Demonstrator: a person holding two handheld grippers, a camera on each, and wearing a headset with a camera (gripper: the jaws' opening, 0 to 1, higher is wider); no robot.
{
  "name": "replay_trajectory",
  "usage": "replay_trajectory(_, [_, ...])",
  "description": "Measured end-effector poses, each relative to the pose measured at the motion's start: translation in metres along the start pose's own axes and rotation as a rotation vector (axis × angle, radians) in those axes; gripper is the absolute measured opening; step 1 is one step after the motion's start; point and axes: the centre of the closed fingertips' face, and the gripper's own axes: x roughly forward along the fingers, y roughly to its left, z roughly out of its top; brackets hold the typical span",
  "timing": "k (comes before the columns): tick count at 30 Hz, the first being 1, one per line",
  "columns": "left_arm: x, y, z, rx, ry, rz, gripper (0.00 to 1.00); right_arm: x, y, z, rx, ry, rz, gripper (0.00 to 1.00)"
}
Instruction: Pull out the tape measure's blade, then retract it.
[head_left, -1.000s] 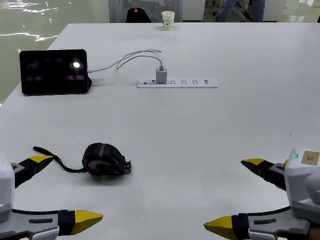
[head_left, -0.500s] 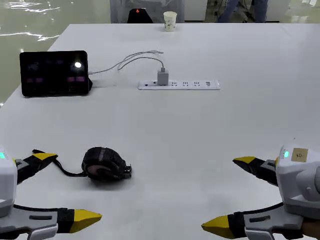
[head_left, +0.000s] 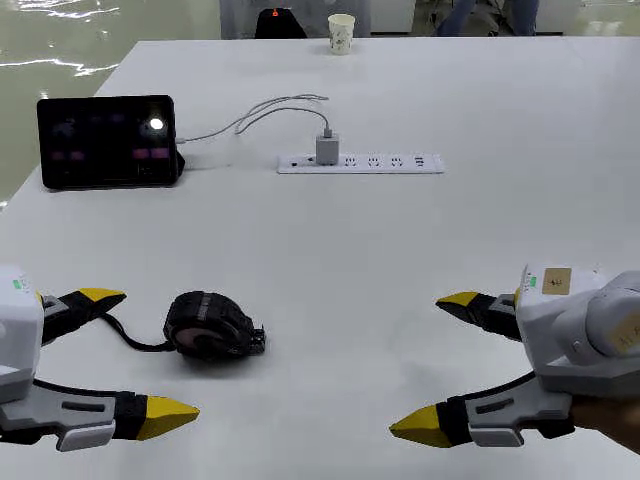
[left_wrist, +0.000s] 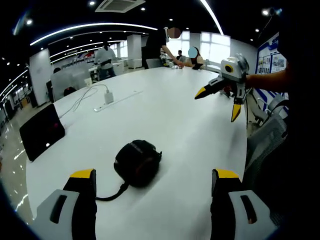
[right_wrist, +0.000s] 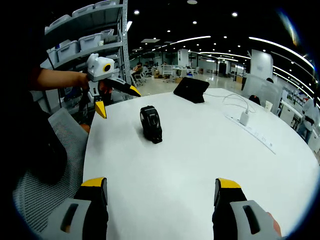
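Note:
A black tape measure lies on the white table, its black wrist strap trailing toward the left. My left gripper stands open just left of it, yellow tips spread, nothing between them. In the left gripper view the tape measure sits ahead between the jaws. My right gripper is open too, well to the right of the tape measure and apart from it. The right gripper view shows the tape measure far ahead, with the left gripper beyond it.
A dark tablet stands at the far left. A white power strip with a charger and cable lies mid-table. A paper cup sits at the far edge. Bare table lies between my grippers.
Both grippers have moved forward and inward toward the tape measure, the right one further left. The tape measure has stayed put.

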Motion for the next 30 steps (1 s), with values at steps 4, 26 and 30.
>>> replay_trajectory(4, [0.004, 0.003, -0.001, 0.023, 0.017, -0.02, 0.91, 0.008, -0.002, 0.001, -0.035, 0.016, 0.024, 0.85])
replay_trajectory(26, [0.024, 0.013, 0.001, 0.136, 0.086, -0.105, 0.73, 0.052, -0.007, 0.02, -0.172, 0.033, 0.139, 0.68])
replay_trajectory(30, [0.028, 0.017, 0.0, 0.16, 0.109, -0.117, 0.7, 0.061, -0.008, 0.022, -0.189, 0.038, 0.155, 0.64])
